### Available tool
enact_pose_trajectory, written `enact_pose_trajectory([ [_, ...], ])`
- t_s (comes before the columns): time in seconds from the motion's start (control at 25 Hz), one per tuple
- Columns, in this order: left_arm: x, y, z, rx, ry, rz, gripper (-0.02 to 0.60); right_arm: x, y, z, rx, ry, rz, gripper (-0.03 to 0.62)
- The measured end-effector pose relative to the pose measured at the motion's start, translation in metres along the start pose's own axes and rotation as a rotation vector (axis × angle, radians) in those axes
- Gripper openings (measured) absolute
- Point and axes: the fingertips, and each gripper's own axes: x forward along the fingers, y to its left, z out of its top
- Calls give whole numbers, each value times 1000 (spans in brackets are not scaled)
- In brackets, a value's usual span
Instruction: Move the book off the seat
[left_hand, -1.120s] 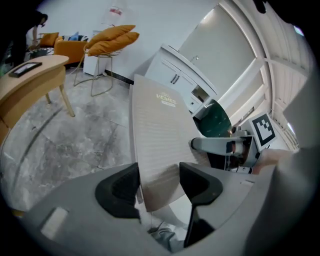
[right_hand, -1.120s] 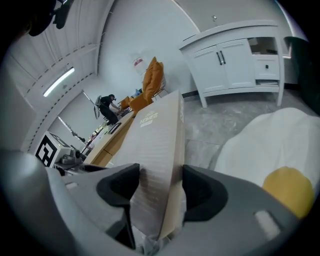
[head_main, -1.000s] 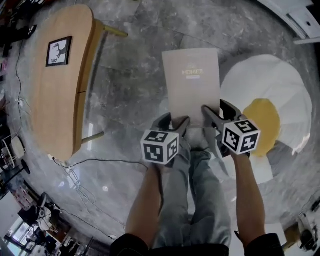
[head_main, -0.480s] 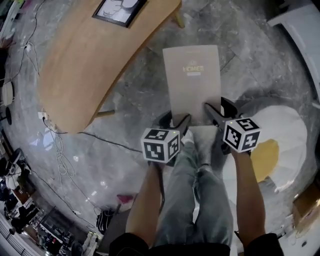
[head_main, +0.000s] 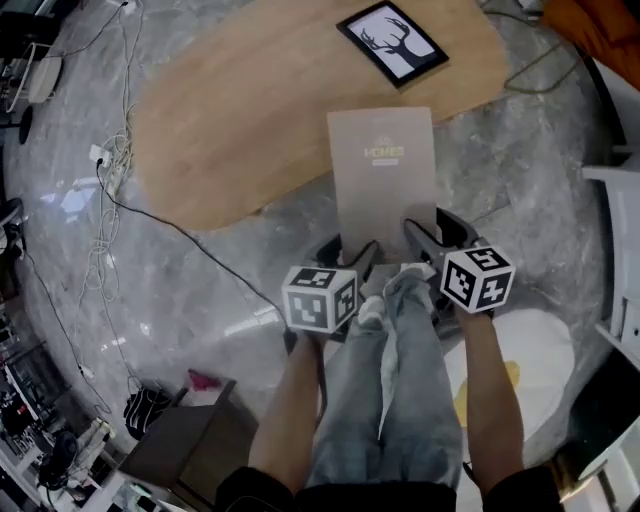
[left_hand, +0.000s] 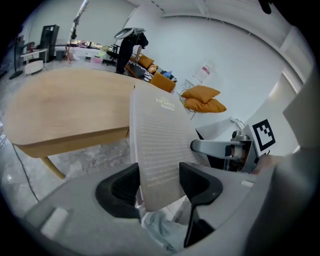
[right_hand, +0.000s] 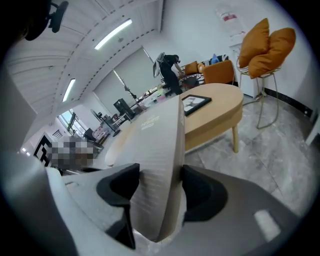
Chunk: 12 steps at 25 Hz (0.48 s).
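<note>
The wooden counter (head_main: 250, 120) fills the top of the head view. The book (head_main: 384, 175) is held in the air at frame centre, its far end showing against the counter's near edge. Push too far forward and you may nudge the framed picture (head_main: 392, 42), upper right. Your left tongs (head_main: 350, 248) and right tongs (head_main: 435, 228) pinch only the book's near edge, so a quick swing could make it sag or slip.

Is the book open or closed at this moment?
Closed. The book shows one flat cover, and the left tool and right tool each clamp its near edge.
</note>
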Motion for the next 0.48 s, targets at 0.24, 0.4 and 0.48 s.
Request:
enact_pose_trajectory([
  [0.24, -21, 56, 47, -75, -58, 84, 255, 61, 37, 48, -52, 45, 94, 270],
  [0.4, -21, 92, 85, -161, -101, 130, 255, 109, 50, 87, -73, 74, 143, 271],
  [0.48, -17, 105, 99, -197, -102, 150, 255, 127, 52, 101, -93, 107, 160, 270],
])
